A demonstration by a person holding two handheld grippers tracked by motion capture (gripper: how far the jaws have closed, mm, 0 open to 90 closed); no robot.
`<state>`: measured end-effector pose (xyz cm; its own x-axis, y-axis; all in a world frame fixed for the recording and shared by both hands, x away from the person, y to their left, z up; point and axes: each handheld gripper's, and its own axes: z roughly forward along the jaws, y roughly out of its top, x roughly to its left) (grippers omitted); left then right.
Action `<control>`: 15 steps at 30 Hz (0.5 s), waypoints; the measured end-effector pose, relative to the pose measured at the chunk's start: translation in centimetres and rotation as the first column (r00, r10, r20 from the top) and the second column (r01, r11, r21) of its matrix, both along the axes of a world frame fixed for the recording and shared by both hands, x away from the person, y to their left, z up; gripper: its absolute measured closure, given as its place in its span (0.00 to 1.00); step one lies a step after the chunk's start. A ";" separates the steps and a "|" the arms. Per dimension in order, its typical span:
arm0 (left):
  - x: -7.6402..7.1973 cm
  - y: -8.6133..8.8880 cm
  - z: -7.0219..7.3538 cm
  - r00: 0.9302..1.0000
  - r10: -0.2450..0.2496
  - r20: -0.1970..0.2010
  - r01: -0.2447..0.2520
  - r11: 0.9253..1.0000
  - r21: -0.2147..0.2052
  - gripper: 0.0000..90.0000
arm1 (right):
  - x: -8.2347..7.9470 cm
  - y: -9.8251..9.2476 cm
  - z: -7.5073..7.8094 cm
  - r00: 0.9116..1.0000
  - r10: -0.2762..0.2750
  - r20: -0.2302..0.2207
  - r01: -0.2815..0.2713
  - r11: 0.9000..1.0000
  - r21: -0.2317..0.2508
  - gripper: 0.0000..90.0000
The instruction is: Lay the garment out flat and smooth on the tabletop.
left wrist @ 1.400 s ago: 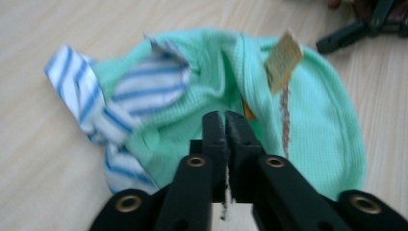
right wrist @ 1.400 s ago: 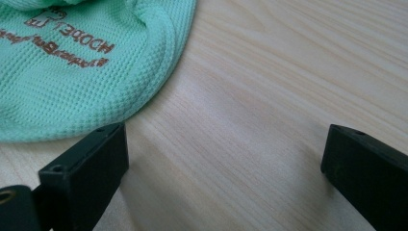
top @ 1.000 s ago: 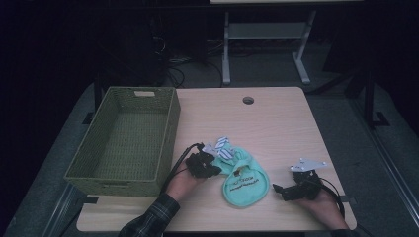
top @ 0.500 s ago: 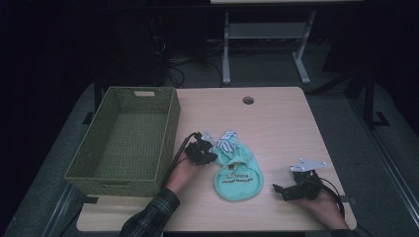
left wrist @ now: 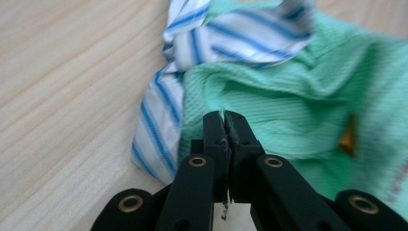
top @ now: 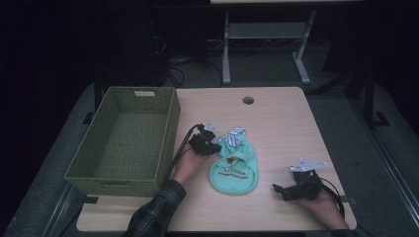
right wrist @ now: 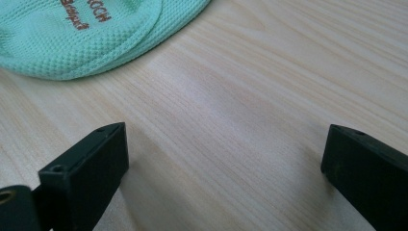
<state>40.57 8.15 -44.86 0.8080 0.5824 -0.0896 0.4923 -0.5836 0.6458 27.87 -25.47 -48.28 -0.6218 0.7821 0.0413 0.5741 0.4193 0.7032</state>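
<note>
A mint-green cloth (top: pixel 237 173) with brown lettering lies on the wooden table (top: pixel 281 133), and a blue-and-white striped cloth (top: pixel 236 134) is bunched at its far end. My left gripper (top: pixel 216 146) sits at the green cloth's far left edge. In the left gripper view it (left wrist: pixel 224 115) is shut, with a sliver of the green cloth (left wrist: pixel 298 110) pinched at the tips and the striped cloth (left wrist: pixel 231 33) just beyond. My right gripper (top: pixel 277 190) rests near the table's front right. It (right wrist: pixel 223 159) stands open over bare wood, and the green cloth (right wrist: pixel 72 38) lies ahead to its left.
A green woven basket (top: pixel 168 133) stands empty at the table's left, close beside the left hand. A round cable hole (top: pixel 248 100) is at the far edge. Desk legs and cables stand on the dark floor behind the table.
The left gripper has moved away from the person toward the far side, and the green cloth's near end has followed it a little. The right gripper has stayed put.
</note>
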 end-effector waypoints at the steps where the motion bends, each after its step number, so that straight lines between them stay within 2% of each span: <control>1: -0.3 0.1 0.5 1.000 -0.003 0.005 0.003 1.000 -0.017 0.97 | 0.0 0.0 0.0 1.000 0.000 0.000 0.000 1.000 0.000 0.02; 4: -1.6 0.7 2.0 1.000 -0.023 0.014 0.024 0.995 -0.096 0.95 | 0.0 0.0 0.0 1.000 0.000 0.000 0.000 1.000 0.000 0.02; 6: -2.7 0.9 2.8 0.999 -0.047 0.022 0.050 0.991 -0.125 0.95 | 0.0 0.0 0.0 1.000 -0.003 0.002 0.003 1.000 -0.001 0.02; 11: -5.1 1.2 3.4 0.994 -0.107 0.009 0.107 0.983 -0.150 0.99 | 0.1 0.0 0.0 1.000 -0.006 0.001 0.006 1.000 -0.004 0.02; 15: -6.4 1.5 3.0 0.992 -0.126 -0.002 0.125 0.983 -0.134 1.00 | 0.1 0.0 0.0 1.000 -0.006 0.000 0.006 1.000 -0.003 0.02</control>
<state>34.12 9.66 -41.85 0.8724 0.4588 -0.1688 0.4280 -0.5497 0.7174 27.94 -25.50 -48.28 -0.6170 0.7860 0.0389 0.5765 0.4178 0.7023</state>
